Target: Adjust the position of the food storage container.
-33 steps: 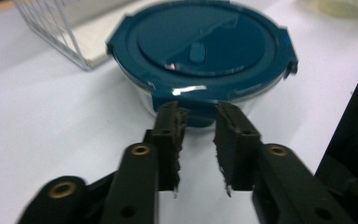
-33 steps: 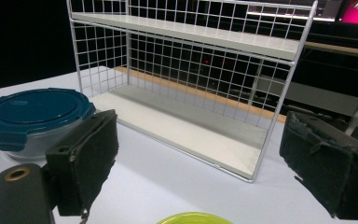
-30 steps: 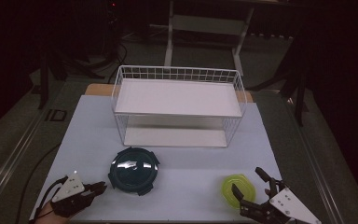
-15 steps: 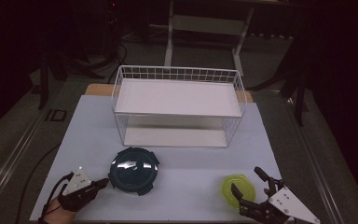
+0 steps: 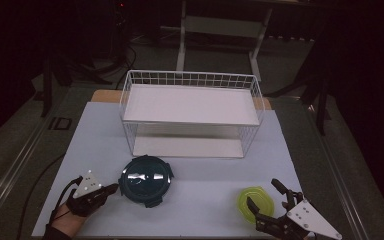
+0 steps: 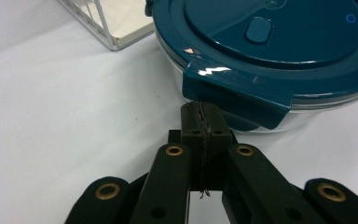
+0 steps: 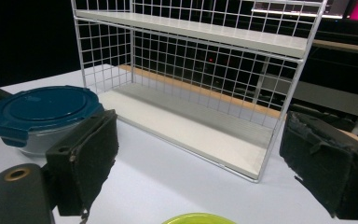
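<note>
Fingers (image 6: 200,122) of left gripper (image 5: 111,189) together, empty, just beside teal-lidded container (image 5: 146,179); right gripper (image 5: 266,200) fingers apart, near container.

Looks like a lab: white table (image 5: 190,200) under one light, dark floor around, metal stand (image 5: 220,35) at 12 o'clock, cables (image 5: 105,60) at 11.

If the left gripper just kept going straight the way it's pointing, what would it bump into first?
Most likely the clip tab on the teal lidded container: the shut left gripper points right at it, seemingly almost touching.
</note>
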### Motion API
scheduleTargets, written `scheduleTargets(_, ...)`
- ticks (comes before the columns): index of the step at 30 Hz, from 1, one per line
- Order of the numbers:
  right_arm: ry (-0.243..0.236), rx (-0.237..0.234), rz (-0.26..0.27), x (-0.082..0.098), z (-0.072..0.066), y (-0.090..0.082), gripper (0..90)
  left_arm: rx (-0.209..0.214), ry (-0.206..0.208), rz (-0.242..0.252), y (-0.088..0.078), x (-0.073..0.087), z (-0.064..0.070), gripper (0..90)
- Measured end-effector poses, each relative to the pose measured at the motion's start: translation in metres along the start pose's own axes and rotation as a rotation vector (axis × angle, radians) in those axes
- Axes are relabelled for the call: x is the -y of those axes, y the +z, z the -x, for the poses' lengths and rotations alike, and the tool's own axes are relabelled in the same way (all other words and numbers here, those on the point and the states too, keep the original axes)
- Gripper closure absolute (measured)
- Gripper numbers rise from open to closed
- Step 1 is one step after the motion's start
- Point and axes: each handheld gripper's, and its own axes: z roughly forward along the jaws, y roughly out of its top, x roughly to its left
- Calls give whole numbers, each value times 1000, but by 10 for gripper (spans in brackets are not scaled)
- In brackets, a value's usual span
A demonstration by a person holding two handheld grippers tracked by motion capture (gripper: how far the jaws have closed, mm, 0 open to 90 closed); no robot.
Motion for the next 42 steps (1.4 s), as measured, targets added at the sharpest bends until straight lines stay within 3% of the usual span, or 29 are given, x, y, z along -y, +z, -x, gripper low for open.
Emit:
scheduleTargets(14, -1, -7, -2, 0, 0, 1, 112, 10, -20, -5, 14, -12, -11, 889)
scheduleTargets(19, 0, -6, -2, 0, 0, 1, 112, 23, -10, -6, 10, -16, -12, 889)
scheduleTargets(30, 0, -30, -10, 0, 0, 3, 112, 15, -23, -28, 14, -18, -10, 889)
scheduleTargets(42, -13, -32, -12, 0, -1, 4, 111, 37, -15, -19, 24, -33, 0, 889)
